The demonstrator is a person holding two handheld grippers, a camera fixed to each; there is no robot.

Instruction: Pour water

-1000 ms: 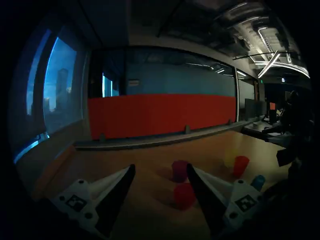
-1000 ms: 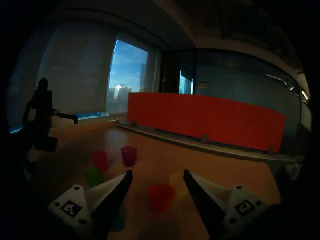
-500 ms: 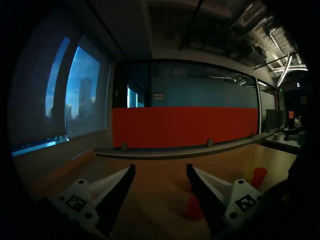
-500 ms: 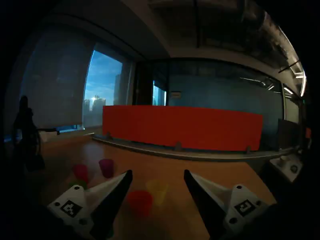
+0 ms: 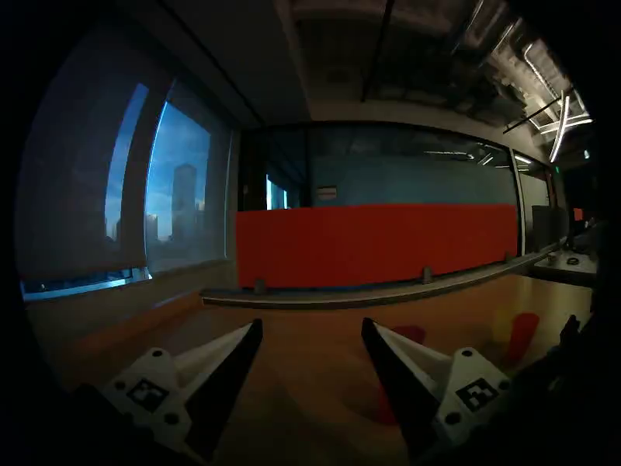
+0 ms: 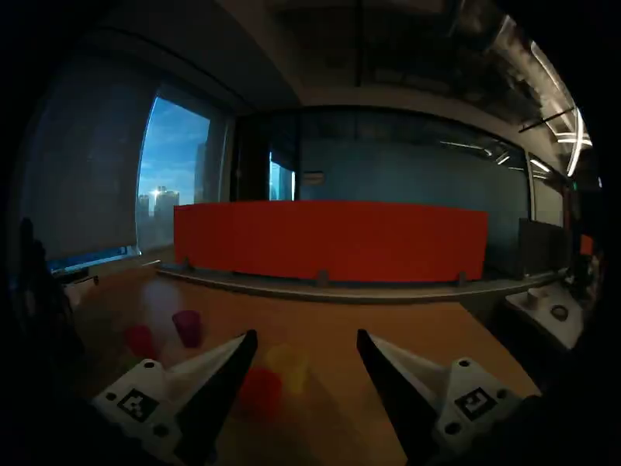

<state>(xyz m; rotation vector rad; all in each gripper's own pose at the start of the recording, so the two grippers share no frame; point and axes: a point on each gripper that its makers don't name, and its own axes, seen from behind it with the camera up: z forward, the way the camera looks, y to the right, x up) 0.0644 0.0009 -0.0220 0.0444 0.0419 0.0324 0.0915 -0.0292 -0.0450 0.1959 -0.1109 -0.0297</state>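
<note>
Dim room. Big window on the left with a skyline outside. A long red partition runs along the far edge of the wooden bench. A second desk sits off to the right in the right gripper view; the small items on it are too dark to identify.

Left gripper: jaws apart, nothing between them, held above the bench and facing the partition.
Right gripper: same, jaws apart and gripping nothing, over the bench.

Cups all stand upright on the bench:
- right gripper view: near red cup just inside the left finger and partly hidden by it. Yellow cup is just behind it, and I can't tell if they touch. Purple cup is farther out to the left, with the small red cup beside it on its left.
- left gripper view: edge red cup low at the right. Half-hidden red cup peeks out behind the right finger.

Cup contents can't be made out in this light.
</note>
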